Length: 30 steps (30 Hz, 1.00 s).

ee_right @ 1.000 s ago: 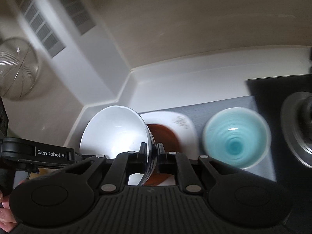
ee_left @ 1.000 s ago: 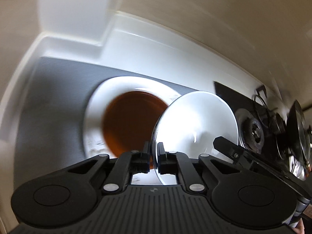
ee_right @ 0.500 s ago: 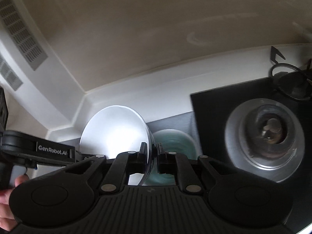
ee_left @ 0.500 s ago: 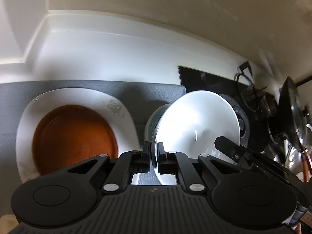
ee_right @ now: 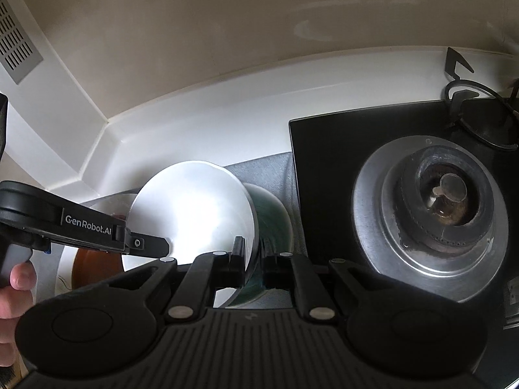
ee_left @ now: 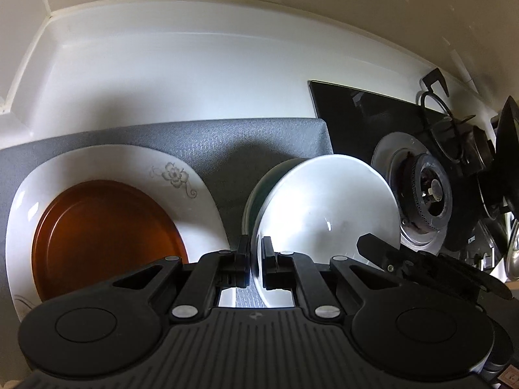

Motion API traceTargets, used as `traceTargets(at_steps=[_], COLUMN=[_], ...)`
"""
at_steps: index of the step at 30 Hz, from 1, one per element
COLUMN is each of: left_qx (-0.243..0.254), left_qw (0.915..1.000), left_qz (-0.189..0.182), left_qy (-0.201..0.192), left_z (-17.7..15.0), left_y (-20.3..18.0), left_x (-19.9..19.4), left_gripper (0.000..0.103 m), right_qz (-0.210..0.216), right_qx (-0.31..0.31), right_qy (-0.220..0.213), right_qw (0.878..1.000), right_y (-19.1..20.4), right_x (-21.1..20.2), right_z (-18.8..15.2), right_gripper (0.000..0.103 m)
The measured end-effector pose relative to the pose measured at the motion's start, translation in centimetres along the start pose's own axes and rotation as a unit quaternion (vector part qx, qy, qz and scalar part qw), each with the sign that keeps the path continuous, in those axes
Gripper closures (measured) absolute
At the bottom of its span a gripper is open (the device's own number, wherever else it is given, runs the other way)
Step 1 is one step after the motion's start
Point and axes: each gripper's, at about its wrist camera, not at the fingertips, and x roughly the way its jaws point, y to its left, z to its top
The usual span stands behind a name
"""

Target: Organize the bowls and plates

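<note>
A white bowl (ee_left: 327, 207) is held by both grippers on opposite rims. My left gripper (ee_left: 256, 259) is shut on its near rim. My right gripper (ee_right: 254, 259) is shut on the bowl's (ee_right: 191, 207) other rim. The white bowl sits in or just over a teal bowl (ee_left: 256, 191), whose dark green outside shows in the right wrist view (ee_right: 274, 223). A white flowered plate (ee_left: 194, 191) with a brown plate (ee_left: 103, 233) on it lies to the left on the grey mat (ee_left: 227, 139).
A black gas hob (ee_right: 324, 149) with a silver burner (ee_right: 431, 214) lies right of the mat. A white backsplash ledge (ee_left: 194, 64) runs behind. A dark pan (ee_left: 506, 149) stands at the far right.
Both grippers carried the white bowl rightwards from over the plates to the teal bowl, and lowered it onto or just above it.
</note>
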Motion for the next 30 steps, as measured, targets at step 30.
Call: traceTargets(at_steps=[30], left_qx=[-0.027], left_qw=[0.9996], left_qz=[-0.011], left_qy=[-0.002], left_z=[-0.4], left_y=[1.0], left_x=[0.7], left_gripper=[0.095], right_qz=[-0.065], right_qx=[-0.114], right_qy=[-0.012], right_qw=[0.991], right_y=[1.6], right_x=[0.9], right_z=[-1.0], right_gripper=[0.088])
